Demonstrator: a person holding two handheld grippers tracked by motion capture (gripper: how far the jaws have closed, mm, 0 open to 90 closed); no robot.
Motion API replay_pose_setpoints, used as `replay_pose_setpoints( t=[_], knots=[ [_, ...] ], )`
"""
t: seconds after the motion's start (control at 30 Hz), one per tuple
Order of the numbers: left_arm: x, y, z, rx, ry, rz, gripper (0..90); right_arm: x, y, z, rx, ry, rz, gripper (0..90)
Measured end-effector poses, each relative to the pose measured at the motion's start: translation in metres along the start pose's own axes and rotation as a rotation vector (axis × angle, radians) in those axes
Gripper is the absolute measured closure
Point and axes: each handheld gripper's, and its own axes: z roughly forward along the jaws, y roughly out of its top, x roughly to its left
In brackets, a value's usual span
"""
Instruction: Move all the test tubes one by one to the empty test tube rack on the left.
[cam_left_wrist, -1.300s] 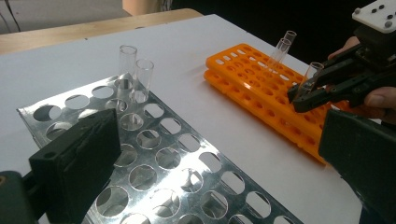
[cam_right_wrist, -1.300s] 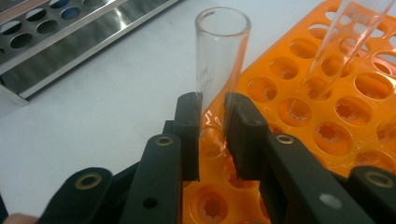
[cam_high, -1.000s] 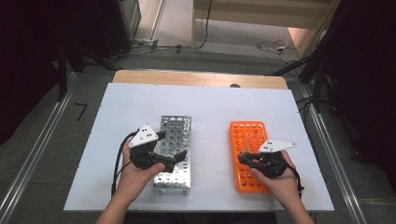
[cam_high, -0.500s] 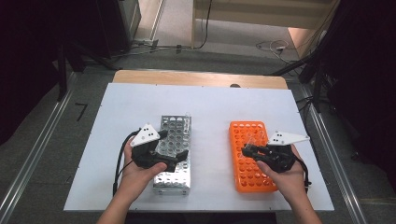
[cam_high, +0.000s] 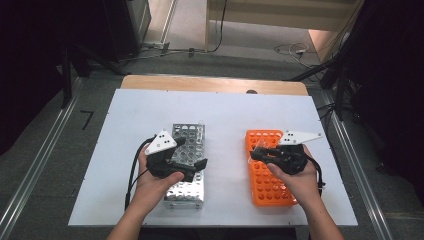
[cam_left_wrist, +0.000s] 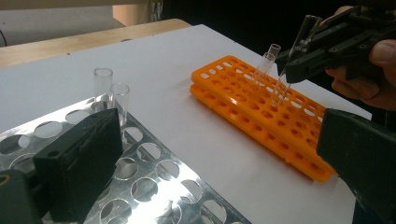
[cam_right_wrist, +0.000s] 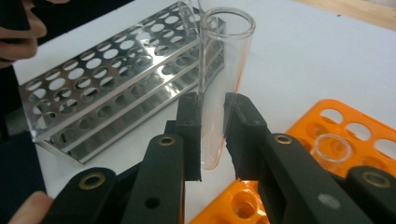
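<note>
The right tool (cam_right_wrist: 212, 140) is clamped on a glass tube (cam_right_wrist: 219, 88) above the orange rack (cam_high: 267, 172), near the desk's front edge. The left tool (cam_left_wrist: 210, 154) stands apart over the steel rack (cam_high: 187, 165). Judged progress: two tubes (cam_left_wrist: 112, 91) remain there; at least one sits transferred.

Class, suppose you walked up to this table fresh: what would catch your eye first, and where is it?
The bright orange rack on the white table's right side stands out first. Above it, the right gripper clamps a clear glass tube. To the left sits a shiny metal rack, where the left gripper hovers open.
</note>
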Motion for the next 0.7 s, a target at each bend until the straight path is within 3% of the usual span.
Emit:
replay_pose_setpoints(
  t=[0.3,0.7],
  knots=[
    [-0.008,0.001,0.007,0.0,-0.027,0.012,0.0,0.015,-0.003,0.013,0.02,0.047,-0.021,73.9],
    [-0.021,0.002,0.017,-0.005,-0.097,0.017,5.3,0.04,-0.001,0.031,0.058,0.099,-0.074,74.0]
  ],
)
